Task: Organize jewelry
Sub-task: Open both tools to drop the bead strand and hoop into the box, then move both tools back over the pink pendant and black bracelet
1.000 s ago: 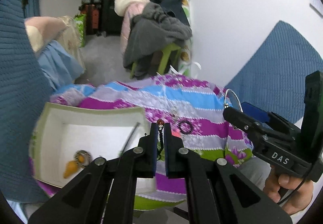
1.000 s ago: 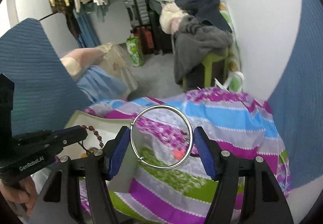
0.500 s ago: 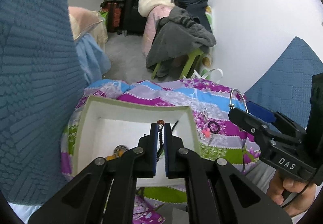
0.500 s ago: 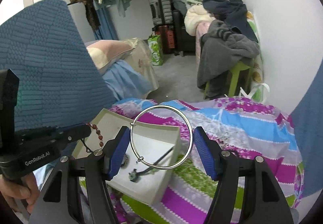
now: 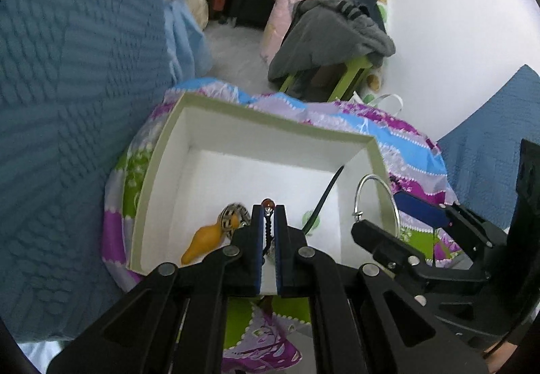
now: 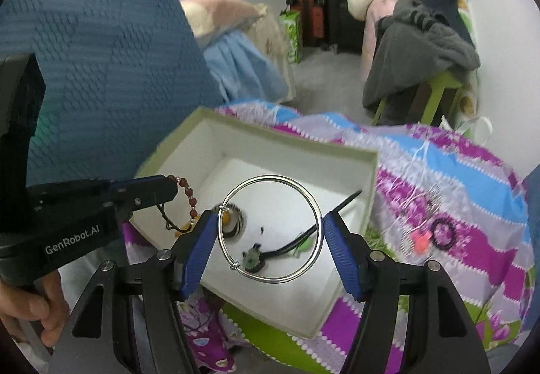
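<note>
Two pieces are in hand and both hang over the white box (image 6: pixel 341 151), so we judge this as the drop-off step. Going left to right: our left gripper (image 5: pixel 269 215) is clenched tight on the beaded bracelet (image 6: pixel 189 195), pads nearly together w/ one red bead poking out at the tips and the rest of the strand dangling over the box's near-left corner. Below it in the box lie a yellow piece (image 5: pixel 202 240), a striped ring-like item (image 5: pixel 231 220) and a dark cord w/ a green pendant (image 6: pixel 253 256). Our right gripper (image 6: pixel 270 229) is spread wide but grasping – the silver bangle (image 6: pixel 270 229) sits edge to edge between the blue pads (image 6: pixel 199 252), above the box's middle. Further right, on the striped cloth (image 6: pixel 455 171), a black band (image 6: pixel 443 232) and a pink bit (image 6: pixel 418 240) wait – not boxed yet. Next we'd need to go lower, then let the pads part so each piece lands inside, clear of the rim.
</note>
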Demonstrator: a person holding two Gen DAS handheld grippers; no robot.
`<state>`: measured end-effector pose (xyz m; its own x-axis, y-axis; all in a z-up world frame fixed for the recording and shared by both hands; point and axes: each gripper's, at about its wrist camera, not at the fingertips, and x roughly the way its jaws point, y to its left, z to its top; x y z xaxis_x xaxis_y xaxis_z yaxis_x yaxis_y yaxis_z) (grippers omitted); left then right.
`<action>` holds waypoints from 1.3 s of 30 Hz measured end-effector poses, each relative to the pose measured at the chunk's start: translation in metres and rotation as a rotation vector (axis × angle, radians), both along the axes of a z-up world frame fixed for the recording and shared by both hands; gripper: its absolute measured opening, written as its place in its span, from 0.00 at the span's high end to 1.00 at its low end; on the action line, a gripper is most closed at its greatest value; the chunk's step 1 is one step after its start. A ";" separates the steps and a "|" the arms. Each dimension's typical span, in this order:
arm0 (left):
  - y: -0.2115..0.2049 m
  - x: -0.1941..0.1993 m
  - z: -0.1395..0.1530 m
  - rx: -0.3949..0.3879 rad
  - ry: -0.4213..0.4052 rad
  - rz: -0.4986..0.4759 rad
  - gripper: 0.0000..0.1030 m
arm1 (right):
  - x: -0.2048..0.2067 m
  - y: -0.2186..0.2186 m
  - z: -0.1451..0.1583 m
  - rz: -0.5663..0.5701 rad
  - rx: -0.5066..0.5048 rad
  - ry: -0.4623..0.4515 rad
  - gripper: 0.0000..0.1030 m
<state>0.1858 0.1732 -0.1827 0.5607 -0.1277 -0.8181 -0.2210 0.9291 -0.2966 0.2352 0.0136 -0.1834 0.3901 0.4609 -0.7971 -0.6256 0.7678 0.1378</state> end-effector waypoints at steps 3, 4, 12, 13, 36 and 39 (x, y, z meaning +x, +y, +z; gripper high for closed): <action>0.001 -0.002 -0.009 -0.008 0.022 0.007 0.95 | -0.002 0.002 -0.012 0.010 -0.020 0.018 0.38; 0.000 -0.003 -0.011 -0.008 0.026 0.008 0.95 | -0.002 0.002 -0.014 0.013 -0.022 0.021 0.38; -0.003 -0.001 -0.005 -0.013 0.020 0.014 0.84 | -0.003 -0.013 0.005 0.024 0.051 0.016 0.31; -0.004 -0.001 -0.003 -0.013 0.010 0.014 0.78 | -0.003 -0.016 0.011 0.027 0.066 0.008 0.31; -0.106 0.006 0.062 -0.033 -0.217 -0.060 0.51 | 0.002 -0.154 0.098 -0.119 0.182 -0.246 0.39; -0.115 0.005 0.069 -0.035 -0.241 -0.056 0.51 | -0.001 -0.167 0.100 -0.128 0.189 -0.256 0.40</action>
<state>0.1905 0.0586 -0.1136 0.7302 -0.1901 -0.6562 -0.0887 0.9260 -0.3670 0.2347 -0.1533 -0.0830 0.6310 0.5252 -0.5709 -0.5584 0.8184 0.1357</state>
